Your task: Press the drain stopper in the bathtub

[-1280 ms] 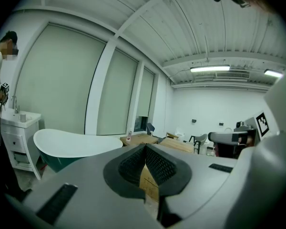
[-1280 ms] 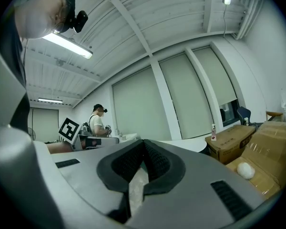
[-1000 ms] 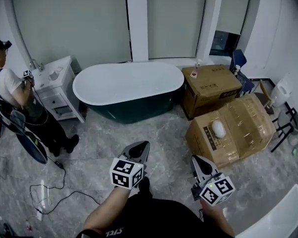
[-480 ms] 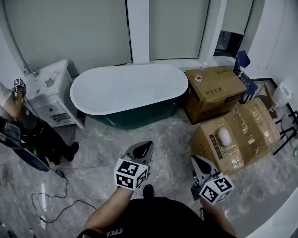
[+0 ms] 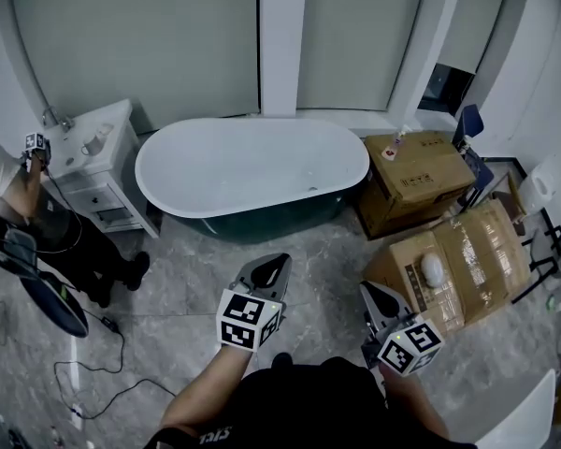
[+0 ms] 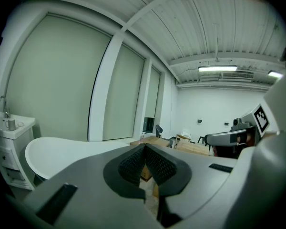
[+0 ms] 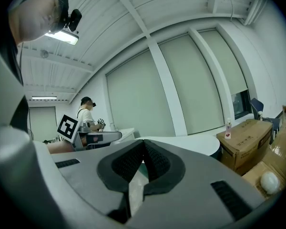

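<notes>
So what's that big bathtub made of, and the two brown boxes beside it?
The bathtub looks like smooth acrylic or enamel: white and slightly shiny inside, dark green outside. I can't tell which. The farther box looks like matte brown cardboard with printed marks. The nearer box is cardboard too, with glossy tape that glints.

Cool, even light from ceiling strip lights [image 6: 217, 68] fills the room; shadows on the floor [image 5: 168, 288] are faint. The white bathtub [image 5: 248, 162] is the brightest patch. Both gripper views bow hard, corners black, nearest grey parts soft; straight lines curve in the head view too.
</notes>
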The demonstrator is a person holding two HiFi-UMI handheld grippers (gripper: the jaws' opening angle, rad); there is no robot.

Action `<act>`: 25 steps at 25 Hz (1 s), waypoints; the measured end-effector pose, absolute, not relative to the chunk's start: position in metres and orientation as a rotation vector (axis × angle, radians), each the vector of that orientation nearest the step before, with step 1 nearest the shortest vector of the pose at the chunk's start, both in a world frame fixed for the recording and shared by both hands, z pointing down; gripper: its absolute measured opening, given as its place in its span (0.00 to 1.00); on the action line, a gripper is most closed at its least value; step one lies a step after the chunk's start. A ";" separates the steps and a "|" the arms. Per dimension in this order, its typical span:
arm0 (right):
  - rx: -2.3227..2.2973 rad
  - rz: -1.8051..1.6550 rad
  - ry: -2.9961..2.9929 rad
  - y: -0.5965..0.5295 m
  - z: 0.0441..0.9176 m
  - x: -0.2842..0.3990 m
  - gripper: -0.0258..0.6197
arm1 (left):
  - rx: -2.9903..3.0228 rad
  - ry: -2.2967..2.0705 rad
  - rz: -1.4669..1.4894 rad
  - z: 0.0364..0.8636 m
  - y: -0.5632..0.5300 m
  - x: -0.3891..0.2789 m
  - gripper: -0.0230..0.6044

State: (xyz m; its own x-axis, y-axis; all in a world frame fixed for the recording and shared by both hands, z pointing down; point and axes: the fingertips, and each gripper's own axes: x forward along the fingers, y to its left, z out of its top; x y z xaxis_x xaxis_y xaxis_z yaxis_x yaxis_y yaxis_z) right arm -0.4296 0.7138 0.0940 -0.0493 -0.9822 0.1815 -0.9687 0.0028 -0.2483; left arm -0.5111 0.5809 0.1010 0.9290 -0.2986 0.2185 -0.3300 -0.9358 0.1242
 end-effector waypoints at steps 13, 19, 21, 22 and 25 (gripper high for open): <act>-2.062 -0.592 2.219 0.622 0.122 -0.346 0.06 | 2.856 -0.564 0.378 0.130 0.493 -0.441 0.06; -1.973 -0.614 2.274 0.562 0.132 -0.276 0.06 | 2.819 -0.619 0.437 0.137 0.447 -0.380 0.06; -1.938 -0.619 2.301 0.542 0.134 -0.252 0.06 | 2.812 -0.633 0.458 0.137 0.430 -0.356 0.06; -1.925 -0.626 2.310 0.532 0.134 -0.240 0.06 | 2.808 -0.647 0.467 0.137 0.421 -0.345 0.06; -1.904 -0.651 2.324 0.507 0.135 -0.205 0.06 | 2.786 -0.687 0.483 0.137 0.392 -0.312 0.06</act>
State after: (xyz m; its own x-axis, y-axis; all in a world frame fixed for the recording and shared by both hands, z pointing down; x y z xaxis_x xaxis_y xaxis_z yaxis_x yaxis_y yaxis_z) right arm -0.2045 0.5066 0.1354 -0.2310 -0.9499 0.2107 -0.9212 0.1439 -0.3616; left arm -0.3123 0.3921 0.1375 0.8355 -0.4079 0.3682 -0.4843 -0.8632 0.1427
